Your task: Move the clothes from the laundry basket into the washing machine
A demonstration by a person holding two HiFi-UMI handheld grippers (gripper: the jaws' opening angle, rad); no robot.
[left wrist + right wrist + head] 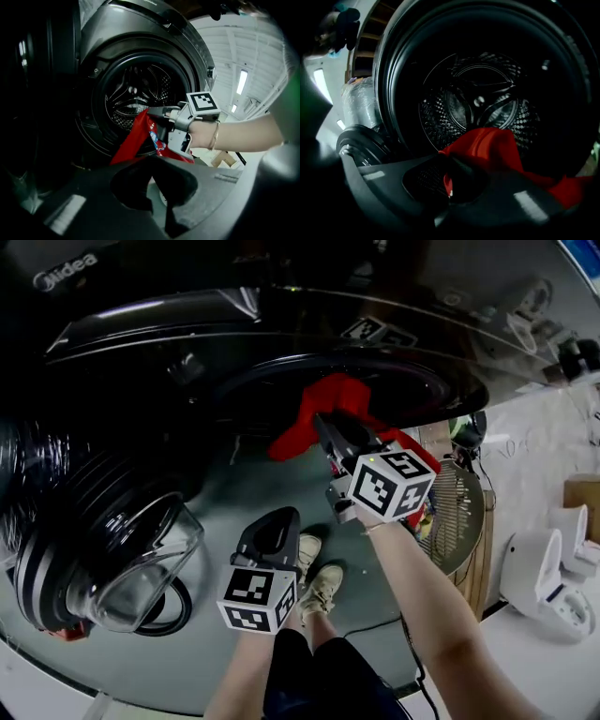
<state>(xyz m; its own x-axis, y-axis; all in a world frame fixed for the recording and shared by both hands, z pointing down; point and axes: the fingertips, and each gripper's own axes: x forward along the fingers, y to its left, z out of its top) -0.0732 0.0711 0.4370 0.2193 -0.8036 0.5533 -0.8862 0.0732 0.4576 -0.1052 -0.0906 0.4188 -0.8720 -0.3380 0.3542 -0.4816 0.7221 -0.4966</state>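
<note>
One brand word, "Midea" (64, 271), is read at the far upper left on the dark washing machine (187, 324); one machine is counted. Below it, one round door (122, 559) with a clear glass bowl is swung open to the left. One perforated steel drum (136, 93) is seen through the open mouth.

Left of centre, the left claw (150, 157) is held low in front of the machine. It is pinched narrow, tips together, and nothing is gripped. One black-and-white marker cube (256, 599) is carried on it. Two pale shoes (319, 582) are seen just beside it on the floor.

At the centre, one red garment (323, 409) is counted. It is plain bright red, thin and crumpled. A small blue and white printed patch (154, 138) is seen on one fold, but the print is too small to be read. The garment is held at the mouth of the drum and is draped down over the lower rim. How much of it is already inside cannot be told.

Right of that, the right claw (448, 157) is clamped on the red garment, and a sliver of red is pinched between the jaws. A second marker cube (389, 482) is carried on it, so two claws and two cubes are counted. One thin bracelet (215, 136) is worn on that wrist.

Further right, one round wire-grille fan (457, 512) is seen on the floor.
</note>
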